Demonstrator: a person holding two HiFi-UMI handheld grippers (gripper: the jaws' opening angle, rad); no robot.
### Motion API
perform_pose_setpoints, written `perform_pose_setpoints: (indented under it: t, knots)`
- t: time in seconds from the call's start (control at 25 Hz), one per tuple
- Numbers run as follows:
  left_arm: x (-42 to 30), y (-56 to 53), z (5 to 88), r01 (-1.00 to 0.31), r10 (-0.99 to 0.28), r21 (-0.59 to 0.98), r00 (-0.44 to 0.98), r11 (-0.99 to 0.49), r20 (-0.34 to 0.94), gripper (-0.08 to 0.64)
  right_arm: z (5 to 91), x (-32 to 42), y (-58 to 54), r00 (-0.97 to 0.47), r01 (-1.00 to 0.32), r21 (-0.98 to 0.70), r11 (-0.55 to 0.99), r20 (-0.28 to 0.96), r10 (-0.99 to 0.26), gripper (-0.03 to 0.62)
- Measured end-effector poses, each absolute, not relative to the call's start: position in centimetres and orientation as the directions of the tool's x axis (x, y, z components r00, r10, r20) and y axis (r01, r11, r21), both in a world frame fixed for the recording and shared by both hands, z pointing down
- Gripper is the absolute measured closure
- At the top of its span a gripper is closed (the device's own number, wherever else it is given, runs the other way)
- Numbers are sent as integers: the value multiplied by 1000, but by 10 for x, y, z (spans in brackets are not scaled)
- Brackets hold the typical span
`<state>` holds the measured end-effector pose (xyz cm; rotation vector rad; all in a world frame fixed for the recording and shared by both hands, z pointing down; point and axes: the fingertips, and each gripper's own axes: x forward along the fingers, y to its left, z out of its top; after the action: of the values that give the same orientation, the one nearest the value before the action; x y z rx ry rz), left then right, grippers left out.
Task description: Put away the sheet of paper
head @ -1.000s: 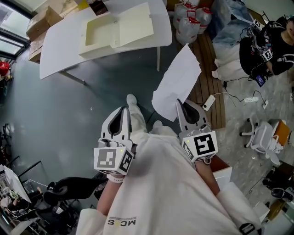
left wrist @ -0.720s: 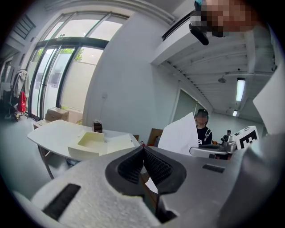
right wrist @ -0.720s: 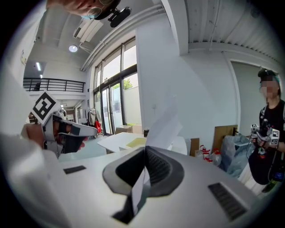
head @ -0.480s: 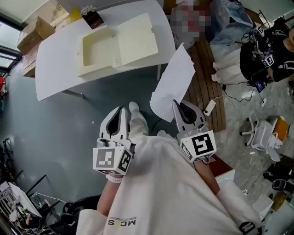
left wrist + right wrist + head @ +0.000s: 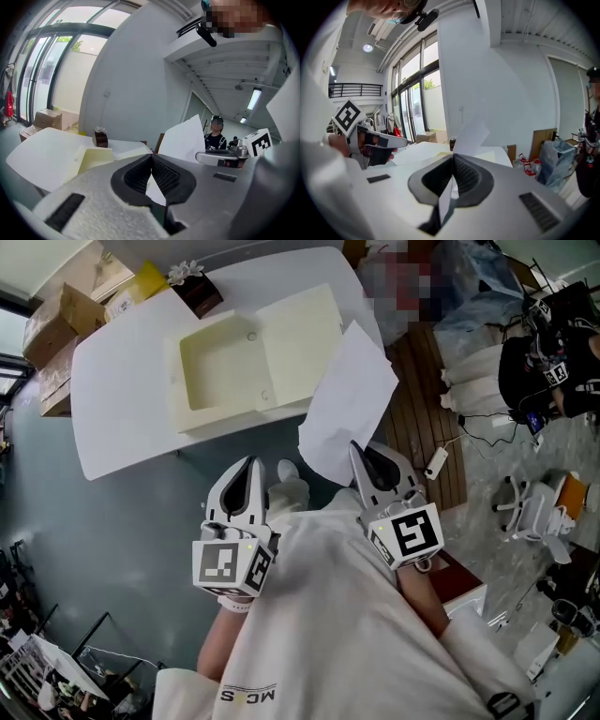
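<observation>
Overhead, in the head view, the sheet of paper [image 5: 349, 395] is seen held up at centre frame, pinched at its lower edge by the right gripper [image 5: 355, 450]. Its upper left edge crosses, in the picture, the right side of the open cream box [image 5: 225, 367] on the white table [image 5: 122, 362] at upper left. The left gripper [image 5: 250, 465] is carried at lower left, apart from the sheet.

In the left gripper view, the jaws are seen pressed together with nothing caught between them. The sheet stands behind them, right of centre.

In the right gripper view, the jaws are clenched on the sheet, whose edge runs down through the gap while the rest rises above the tips.

The sheet is judged very light, thin and floppy, easily creased or torn and prone to flutter. A flat pinch near an edge suits it, and a second hold at the far edge would steady it.
</observation>
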<state>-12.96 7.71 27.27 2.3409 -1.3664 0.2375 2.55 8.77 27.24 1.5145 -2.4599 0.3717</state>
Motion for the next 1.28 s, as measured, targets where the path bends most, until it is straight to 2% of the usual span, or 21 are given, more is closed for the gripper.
perform_pose_setpoints:
  t: [0.36,0.76,1.28]
  knots:
    - [-138,20,289,-864,-775,267,502,-427,385,534,279,12,17,-462,-885,-111,452,321,-826,578]
    - [-126,-20,293,-891,-803,282,445,-355,395,534,285,16,-36,-547,-835,-142,532,328,-770,578]
    - [-110,-50,319,-915,-805,291,389,-280,449,534,322,19,-85,-610,-791,-248,559,379,-696,578]
